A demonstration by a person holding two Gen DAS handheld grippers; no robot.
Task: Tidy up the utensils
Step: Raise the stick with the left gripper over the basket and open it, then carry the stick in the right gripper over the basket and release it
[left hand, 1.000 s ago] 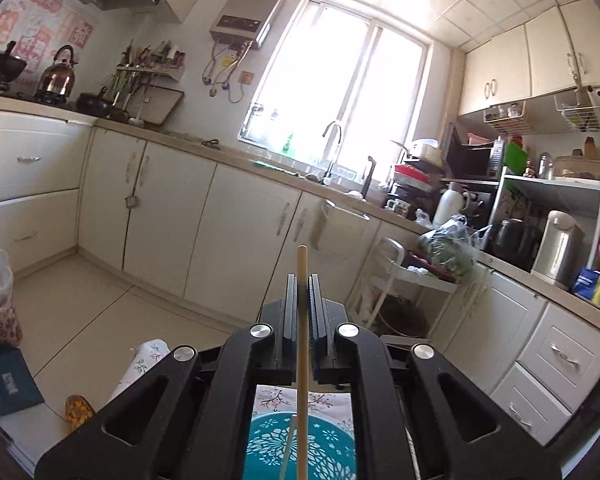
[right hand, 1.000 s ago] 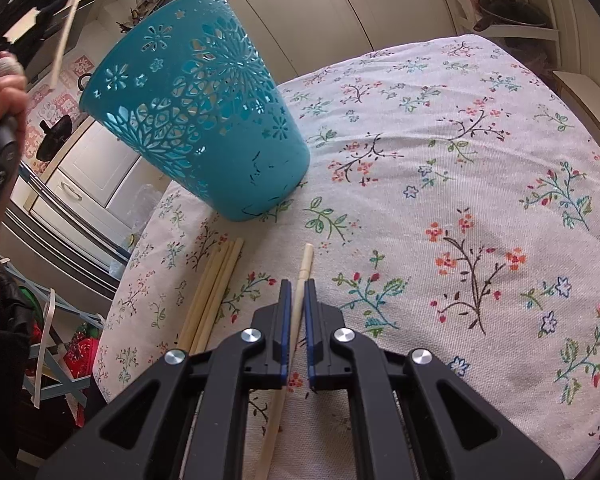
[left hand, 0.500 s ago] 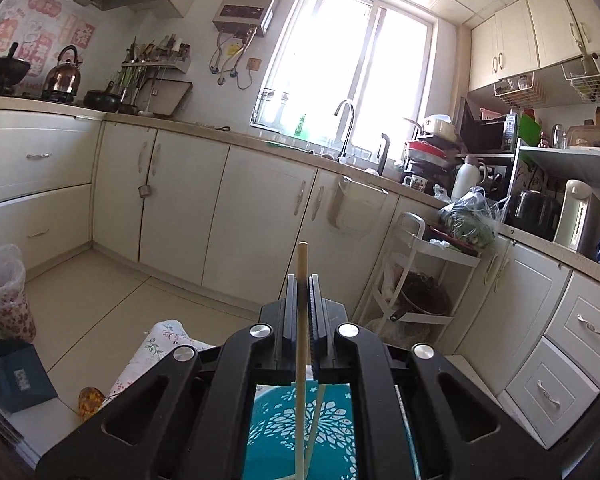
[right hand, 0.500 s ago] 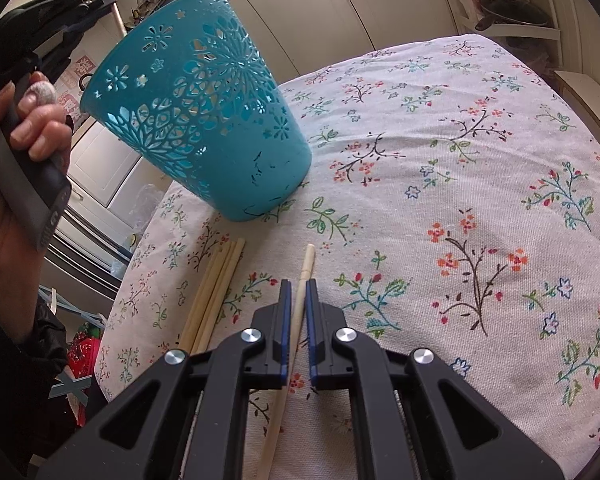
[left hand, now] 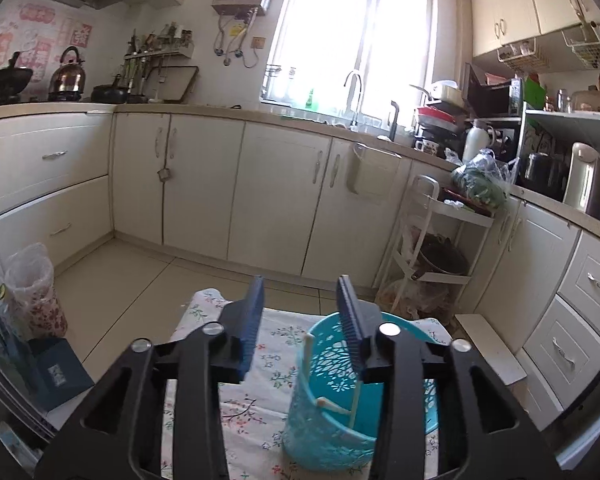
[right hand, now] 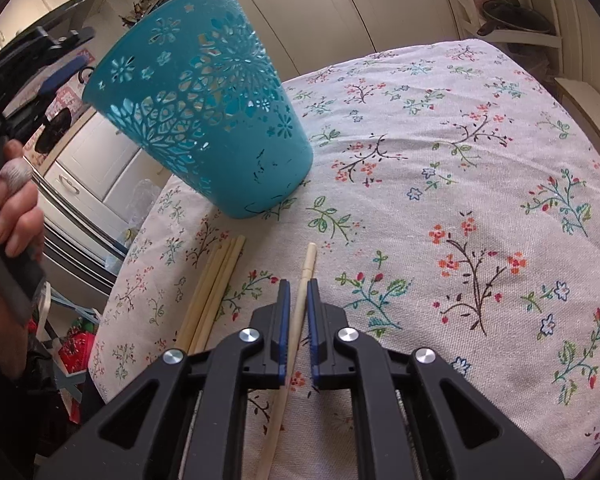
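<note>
Dropping chopsticks into teal basket: left gripper above rim, jaws opening, empty; two sticks inside. Right gripper opening around chopstick on tablecloth. Next, likely regrip, lift.

Bright daylight floods the window above cream cabinets and pale floor tiles, its panes seemingly washed out.

Left claw and right claw, both opening.
</note>
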